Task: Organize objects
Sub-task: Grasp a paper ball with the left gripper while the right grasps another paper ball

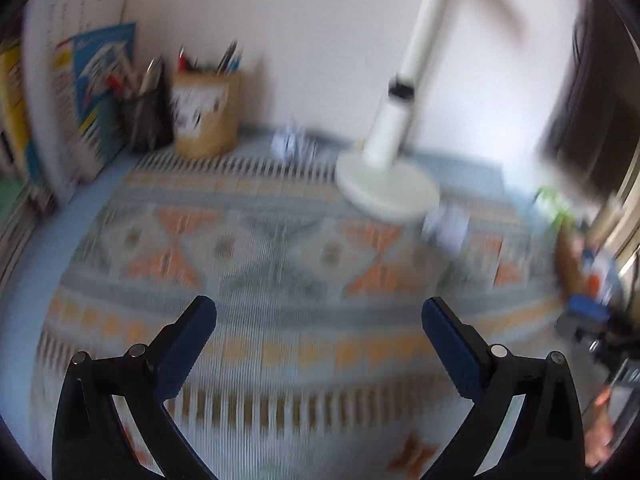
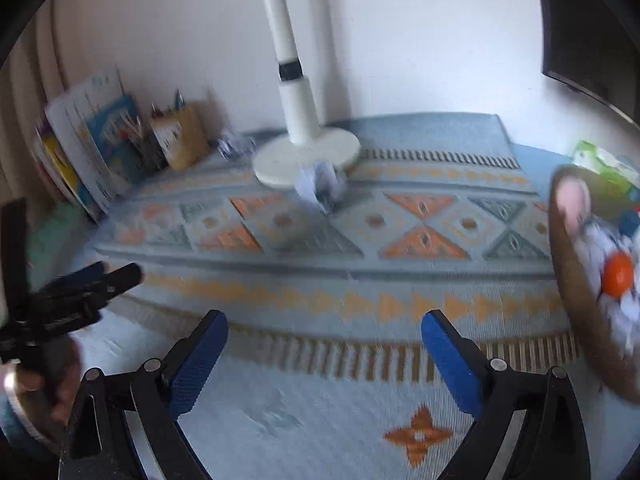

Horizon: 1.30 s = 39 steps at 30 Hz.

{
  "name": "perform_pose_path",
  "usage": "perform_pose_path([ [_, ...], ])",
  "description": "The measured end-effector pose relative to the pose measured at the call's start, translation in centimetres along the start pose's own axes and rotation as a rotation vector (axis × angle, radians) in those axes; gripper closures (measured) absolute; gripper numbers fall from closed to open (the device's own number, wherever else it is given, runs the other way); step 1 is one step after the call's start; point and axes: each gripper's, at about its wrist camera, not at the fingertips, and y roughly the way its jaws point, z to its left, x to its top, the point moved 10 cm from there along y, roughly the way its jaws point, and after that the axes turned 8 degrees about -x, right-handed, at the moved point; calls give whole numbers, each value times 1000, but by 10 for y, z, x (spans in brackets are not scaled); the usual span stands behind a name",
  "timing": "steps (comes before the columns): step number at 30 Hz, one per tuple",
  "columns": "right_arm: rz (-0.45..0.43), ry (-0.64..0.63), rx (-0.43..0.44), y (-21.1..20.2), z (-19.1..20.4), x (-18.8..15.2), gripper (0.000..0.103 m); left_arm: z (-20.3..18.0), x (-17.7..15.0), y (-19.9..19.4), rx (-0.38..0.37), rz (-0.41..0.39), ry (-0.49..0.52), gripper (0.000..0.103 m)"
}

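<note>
Left gripper (image 1: 319,322) with fingers (image 1: 188,344) spread wide, nothing between them, above a patterned cloth (image 1: 280,264) on the table. Ahead of the fingers: white lamp base (image 1: 386,188), a crumpled paper ball (image 1: 448,228) just beside it, another paper ball (image 1: 292,144) farther back. Ahead-left: pen holder (image 1: 206,116), books (image 1: 92,100). View blurred.

White lamp base (image 2: 307,156) on patterned cloth (image 2: 424,236); books (image 1: 80,112) at wall.
</note>
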Motion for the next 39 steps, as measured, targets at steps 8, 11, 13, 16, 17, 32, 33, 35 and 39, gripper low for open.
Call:
perform_pose_path([
  [8, 20, -41, -58, 80, 11, 77, 6, 21, 96, 111, 88, 25, 205, 1],
  [11, 43, -65, -35, 119, 21, 87, 6, 47, 106, 160, 36, 75, 107, 1],
  [13, 50, -88, -30, 134, 27, 92, 6, 59, 113, 184, 50, 90, 91, 3],
  [16, 47, -120, -38, 151, 33, 96, 6, 61, 118, 204, 78, 116, 115, 4],
  [17, 38, -119, -46, 154, 34, 97, 8, 61, 119, 209, 87, 125, 119, 6],
  [32, -18, -90, -2, 102, 27, 86, 60, 2, 51, 104, 10, 104, 170, 54],
  [33, -29, -91, 4, 91, 25, 84, 60, -7, 38, 86, 5, 100, 176, 54],
  [35, -43, -96, 19, 60, 23, 69, 60, -21, 17, 61, 8, 97, 184, 54],
  [39, -32, -92, 46, 18, 11, 31, 59, -53, -30, 10, -22, 59, 141, 54],
])
